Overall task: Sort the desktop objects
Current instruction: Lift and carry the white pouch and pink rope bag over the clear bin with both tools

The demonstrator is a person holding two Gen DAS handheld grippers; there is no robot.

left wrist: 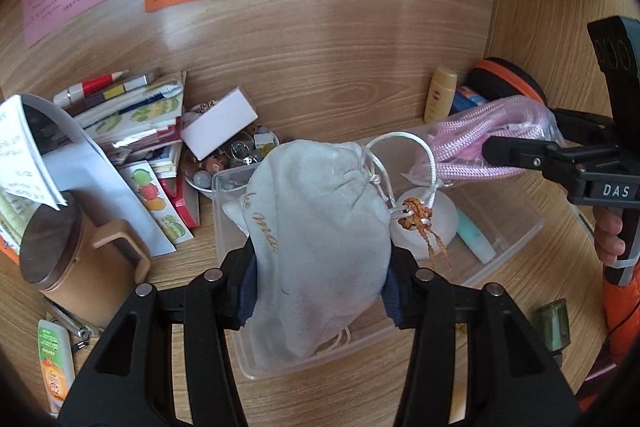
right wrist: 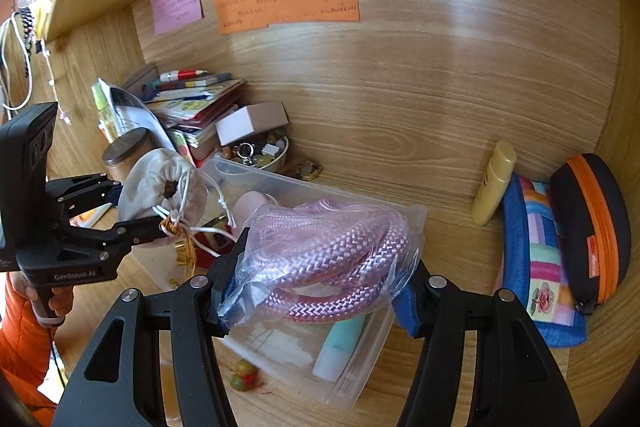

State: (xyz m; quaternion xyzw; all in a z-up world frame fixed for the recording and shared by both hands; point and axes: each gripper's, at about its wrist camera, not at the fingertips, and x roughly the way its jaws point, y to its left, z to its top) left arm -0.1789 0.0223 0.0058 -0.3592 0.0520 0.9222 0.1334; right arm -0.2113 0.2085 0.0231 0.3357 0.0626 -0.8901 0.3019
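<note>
My left gripper [left wrist: 320,279] is shut on a grey drawstring pouch [left wrist: 320,227] with a white cord and an orange tassel [left wrist: 420,223], held above the clear plastic bin [left wrist: 516,239]. It also shows in the right wrist view [right wrist: 160,187]. My right gripper [right wrist: 316,291] is shut on a clear bag of pink rope [right wrist: 328,247], held above the bin's [right wrist: 360,367] near side; the bag also shows in the left wrist view [left wrist: 480,143]. Inside the bin lie a teal tube [right wrist: 340,347] and a white round object [left wrist: 444,223].
A stack of books and papers [left wrist: 132,123], a bowl of trinkets [right wrist: 264,151] with a white box [right wrist: 248,123] on it, and a wooden lidded mug [left wrist: 64,251] stand at left. A yellow bottle [right wrist: 492,183], a colourful pouch [right wrist: 540,263] and a black-orange case [right wrist: 592,227] stand at right.
</note>
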